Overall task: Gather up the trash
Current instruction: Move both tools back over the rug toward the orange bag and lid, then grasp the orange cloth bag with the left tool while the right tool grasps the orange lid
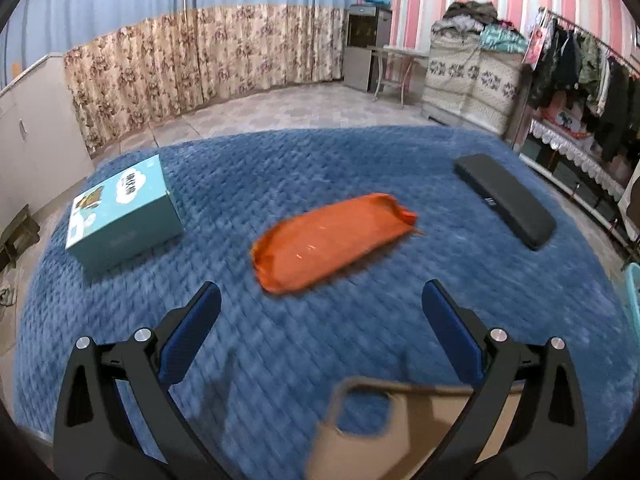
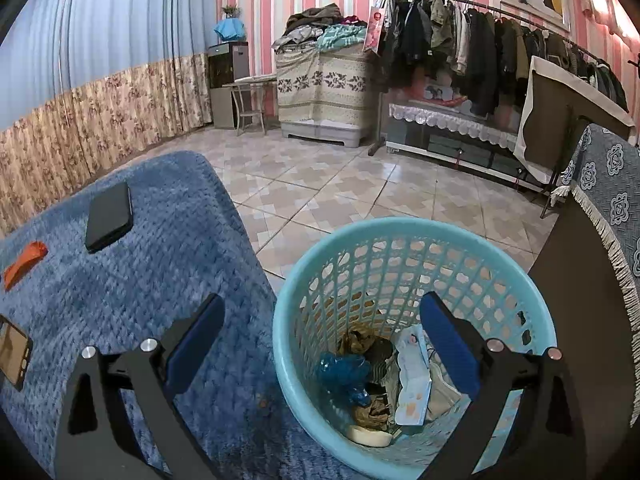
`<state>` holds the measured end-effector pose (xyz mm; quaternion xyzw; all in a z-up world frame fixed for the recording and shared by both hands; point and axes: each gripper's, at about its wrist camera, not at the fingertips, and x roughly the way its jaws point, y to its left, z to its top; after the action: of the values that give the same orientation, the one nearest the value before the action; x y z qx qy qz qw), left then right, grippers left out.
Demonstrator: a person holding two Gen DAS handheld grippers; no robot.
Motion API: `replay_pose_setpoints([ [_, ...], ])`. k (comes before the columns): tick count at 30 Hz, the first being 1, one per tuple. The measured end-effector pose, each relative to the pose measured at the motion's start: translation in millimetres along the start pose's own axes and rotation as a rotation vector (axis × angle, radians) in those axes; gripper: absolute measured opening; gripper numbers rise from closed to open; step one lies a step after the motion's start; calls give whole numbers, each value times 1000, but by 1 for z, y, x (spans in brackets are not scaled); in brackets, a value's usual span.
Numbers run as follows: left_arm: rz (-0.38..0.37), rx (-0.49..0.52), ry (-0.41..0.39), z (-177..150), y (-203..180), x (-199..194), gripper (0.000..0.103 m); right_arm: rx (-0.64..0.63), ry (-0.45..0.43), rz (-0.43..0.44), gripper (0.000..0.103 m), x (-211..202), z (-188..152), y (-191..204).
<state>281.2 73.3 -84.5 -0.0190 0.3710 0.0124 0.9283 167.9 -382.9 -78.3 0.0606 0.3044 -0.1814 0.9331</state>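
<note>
An orange wrapper (image 1: 332, 238) lies flat in the middle of the blue quilted cover (image 1: 304, 168). My left gripper (image 1: 320, 300) is open and empty, just short of the wrapper. My right gripper (image 2: 320, 312) is open and empty above the rim of a light blue mesh basket (image 2: 404, 232) that stands on the floor beside the bed and holds a blue bag, crumpled paper and a white packet (image 2: 412, 376). The orange wrapper also shows in the right wrist view (image 2: 24, 264) at the far left.
A teal box (image 1: 124, 212) lies left on the cover, a black flat case (image 1: 504, 200) right. A tan cut-out object (image 1: 384, 432) lies blurred below the left gripper. A phone-like item (image 2: 14, 354) sits at the left edge. Tiled floor (image 2: 340, 184) and a clothes rack (image 2: 480, 52) lie beyond.
</note>
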Motion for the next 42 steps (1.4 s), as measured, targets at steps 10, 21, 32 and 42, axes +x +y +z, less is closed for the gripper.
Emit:
replay_pose_setpoints([
  [10,-14,115,102,20,5,54,50,-13,25,-6,96,6,-3,7],
  [21,58,34,-62,15,31,17,2,-77,30,101,96,3,-1,49],
  [32,304,-160,-205,-12,97,-33,2,-184,58,411,96,8,9,183],
  [42,339,-266,-192,-16,121,-27,2,-380,38,556,96,24,21,323],
])
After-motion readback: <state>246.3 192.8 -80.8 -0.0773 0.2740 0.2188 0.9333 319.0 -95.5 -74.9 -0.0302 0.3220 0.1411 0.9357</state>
